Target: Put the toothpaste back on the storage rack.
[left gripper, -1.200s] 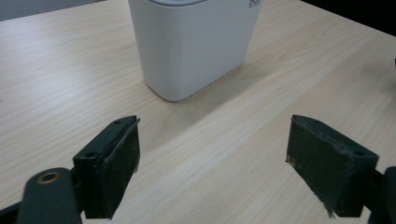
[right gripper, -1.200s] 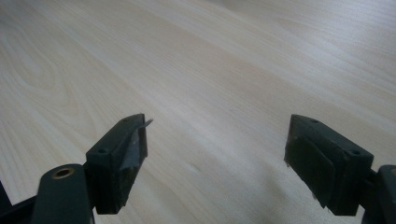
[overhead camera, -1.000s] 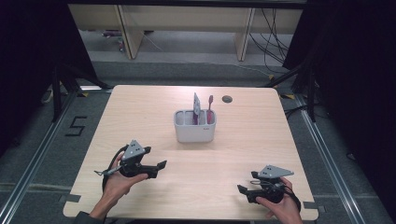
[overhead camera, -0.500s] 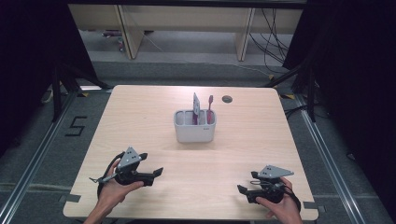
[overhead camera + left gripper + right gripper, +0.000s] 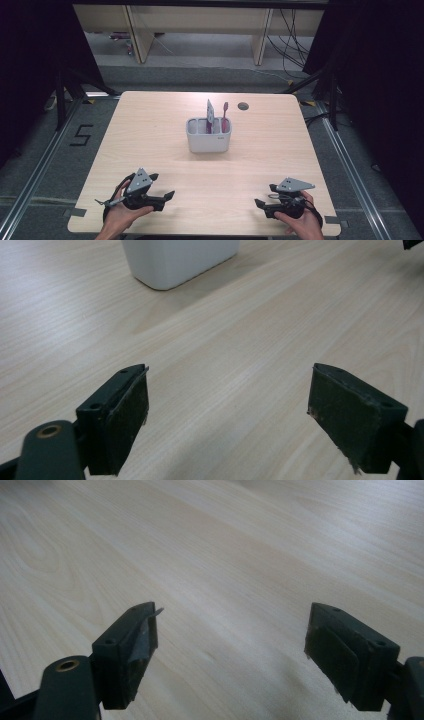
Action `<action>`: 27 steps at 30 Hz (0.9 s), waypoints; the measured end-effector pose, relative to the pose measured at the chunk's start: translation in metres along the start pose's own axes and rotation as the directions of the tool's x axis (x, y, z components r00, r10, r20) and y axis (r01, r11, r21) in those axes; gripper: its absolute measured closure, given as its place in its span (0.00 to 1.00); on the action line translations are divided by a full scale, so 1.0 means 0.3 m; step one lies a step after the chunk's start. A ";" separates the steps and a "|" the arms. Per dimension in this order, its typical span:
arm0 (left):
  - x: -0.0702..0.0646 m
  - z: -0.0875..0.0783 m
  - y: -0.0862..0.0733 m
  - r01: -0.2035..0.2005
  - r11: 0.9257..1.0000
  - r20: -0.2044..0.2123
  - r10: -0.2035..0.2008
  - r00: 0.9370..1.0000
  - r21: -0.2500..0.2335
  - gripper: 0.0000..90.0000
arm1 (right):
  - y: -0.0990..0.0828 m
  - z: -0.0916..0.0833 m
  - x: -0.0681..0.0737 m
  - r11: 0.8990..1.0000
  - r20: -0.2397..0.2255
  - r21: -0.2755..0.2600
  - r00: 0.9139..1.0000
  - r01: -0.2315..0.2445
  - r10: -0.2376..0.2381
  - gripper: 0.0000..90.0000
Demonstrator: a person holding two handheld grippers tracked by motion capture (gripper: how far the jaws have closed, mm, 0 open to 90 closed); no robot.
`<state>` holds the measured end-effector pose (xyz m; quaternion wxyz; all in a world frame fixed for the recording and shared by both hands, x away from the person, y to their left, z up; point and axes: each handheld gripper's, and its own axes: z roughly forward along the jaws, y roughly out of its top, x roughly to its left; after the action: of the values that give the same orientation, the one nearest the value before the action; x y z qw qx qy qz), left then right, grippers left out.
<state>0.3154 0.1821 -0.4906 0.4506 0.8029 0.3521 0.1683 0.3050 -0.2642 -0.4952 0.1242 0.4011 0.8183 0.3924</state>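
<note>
Left gripper (image 5: 161, 196) low over the tabletop (image 5: 160, 135), jaws spread wide, holding nothing. Right gripper (image 5: 264, 205) likewise spread wide and holding nothing. White holder (image 5: 208, 141) mid-tabletop, well apart from both, with toothbrush (image 5: 224, 114) upright inside.

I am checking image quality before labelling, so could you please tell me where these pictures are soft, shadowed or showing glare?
High view: table evenly lit, surroundings dark, white caddy casts little shadow. Left gripper view: the left gripper has sharp jaws, the caddy is soft with a shadow at its base. Right gripper view: the right gripper is sharp, the far wood blurs with a pale sheen.
</note>
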 end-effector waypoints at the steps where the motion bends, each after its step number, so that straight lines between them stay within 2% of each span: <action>1: -0.008 -0.003 -0.006 -0.006 1.000 -0.008 0.006 1.000 0.006 0.18 | -0.001 -0.002 0.000 1.000 -0.005 0.005 1.000 -0.005 0.005 0.24; 4: -0.017 -0.004 -0.015 -0.018 1.000 -0.001 0.018 1.000 0.008 0.18 | -0.003 -0.002 -0.002 1.000 -0.004 0.000 1.000 0.006 -0.006 0.24; 5: -0.024 -0.005 -0.023 -0.028 0.999 0.005 0.028 1.000 0.025 0.18 | -0.006 -0.006 0.001 1.000 0.006 0.001 1.000 0.004 -0.004 0.24; 6: -0.026 -0.007 -0.029 -0.050 0.998 0.010 0.050 0.999 0.047 0.18 | -0.007 -0.008 0.009 1.000 0.001 0.014 1.000 -0.025 0.025 0.24; 8: -0.039 -0.007 -0.037 -0.062 0.996 0.011 0.061 0.998 0.058 0.18 | -0.007 -0.006 -0.001 1.000 -0.007 -0.004 1.000 0.012 -0.012 0.24; 9: -0.047 -0.004 -0.042 -0.048 0.998 0.018 0.047 0.999 0.047 0.18 | -0.007 -0.009 0.001 1.000 0.000 0.002 1.000 0.007 -0.007 0.24; 10: -0.052 -0.005 -0.046 -0.058 0.997 0.019 0.057 0.998 0.056 0.18 | -0.007 -0.011 0.002 1.000 0.011 0.003 1.000 0.004 -0.004 0.24; 11: -0.052 -0.005 -0.046 -0.058 0.997 0.019 0.057 0.998 0.056 0.18 | -0.007 -0.007 0.000 1.000 -0.007 -0.003 1.000 0.011 -0.011 0.24; 14: -0.072 -0.010 -0.067 -0.110 0.989 0.029 0.108 0.994 0.098 0.18 | -0.005 -0.008 0.004 1.000 0.004 0.006 1.000 0.017 -0.017 0.24; 15: -0.084 -0.009 -0.071 -0.088 0.992 0.030 0.085 0.996 0.087 0.18 | -0.005 -0.005 0.004 1.000 -0.005 -0.003 1.000 0.025 -0.025 0.24; 16: -0.085 -0.011 -0.075 -0.105 0.990 0.035 0.102 0.994 0.090 0.18 | -0.005 -0.007 0.007 1.000 0.003 -0.001 1.000 0.027 -0.027 0.24; 18: -0.093 -0.011 -0.082 -0.105 0.990 0.030 0.102 0.994 0.094 0.18 | -0.004 -0.007 0.010 1.000 0.004 -0.003 1.000 0.026 -0.026 0.24; 19: -0.093 -0.011 -0.082 -0.105 0.990 0.030 0.102 0.994 0.094 0.18 | -0.005 -0.010 0.018 1.000 0.002 0.008 1.000 0.000 0.000 0.24; 20: -0.096 -0.013 -0.086 -0.109 0.989 0.031 0.106 0.994 0.098 0.18 | -0.005 -0.010 0.018 1.000 0.002 0.008 1.000 0.000 0.000 0.24; 21: -0.102 -0.015 -0.090 -0.113 0.987 0.040 0.109 0.993 0.116 0.18 | -0.004 -0.005 0.009 0.999 -0.017 -0.003 0.999 0.039 -0.039 0.24; 22: -0.102 -0.015 -0.090 -0.113 0.987 0.040 0.109 0.993 0.116 0.18 | -0.003 -0.005 0.007 0.999 -0.023 0.002 0.999 0.044 -0.044 0.24; 25: -0.114 -0.021 -0.101 -0.103 0.990 0.035 0.100 0.994 0.100 0.18 | -0.004 -0.007 0.014 0.999 -0.002 0.005 0.999 0.032 -0.032 0.24; 27: -0.115 -0.027 -0.106 -0.107 0.989 0.033 0.104 0.994 0.107 0.18 | -0.004 -0.006 0.014 0.999 -0.005 0.008 0.999 0.036 -0.036 0.24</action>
<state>0.2736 0.1732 -0.5114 0.4015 0.8459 0.3118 0.1614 0.3005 -0.2625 -0.4945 0.1279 0.3858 0.8273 0.3878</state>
